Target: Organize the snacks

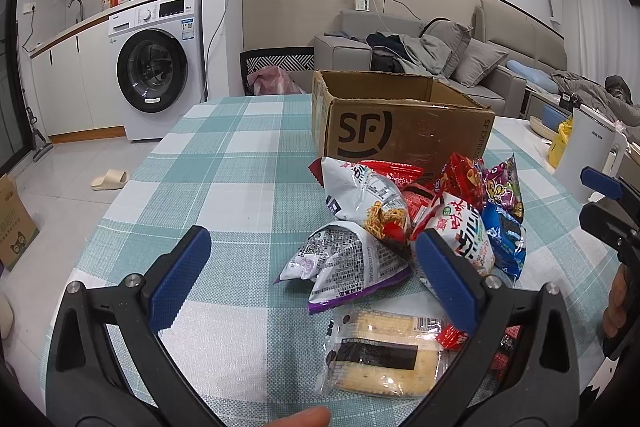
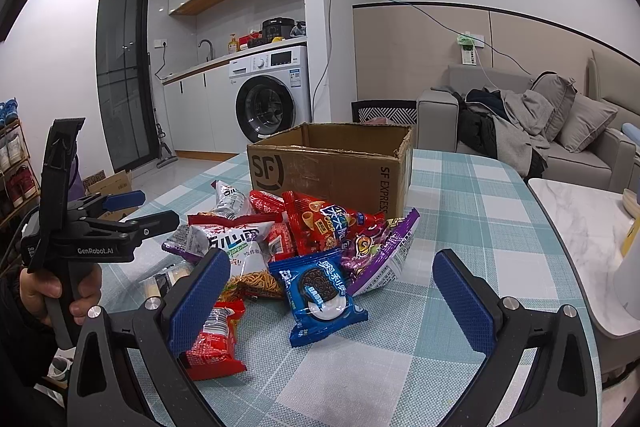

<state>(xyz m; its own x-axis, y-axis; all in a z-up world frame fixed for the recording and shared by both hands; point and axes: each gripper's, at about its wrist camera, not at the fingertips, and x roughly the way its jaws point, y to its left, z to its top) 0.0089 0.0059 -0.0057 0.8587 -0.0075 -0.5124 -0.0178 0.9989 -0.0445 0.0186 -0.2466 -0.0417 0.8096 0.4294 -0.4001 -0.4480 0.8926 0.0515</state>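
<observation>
Checked counter, snack pile (image 2: 288,251) mid-frame before the open box (image 2: 332,163). Both my tongs (image 1: 312,267) (image 2: 332,295) gape wide, empty. Oreo pack (image 2: 320,295) nearest — light, crinkly, slippery; I'd pinch its flat middle gently, biscuits crush.

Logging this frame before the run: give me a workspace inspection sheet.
Surface: table with teal checked cloth, flat.
Job's things: snack packets piled loose in front of the open cardboard box; cracker pack and blue cookie pack lie at the pile's near edge. No snacks visible in the box.
Clutter: white appliance on the neighbouring marble top.
Grippers: left claw open, holding nothing, over the pile; right claw open, holding nothing, around the cookie pack.
Cables: one strung along the back wall; nothing seen on the table.
Surroundings: washing machine, sofa with clothes.
</observation>
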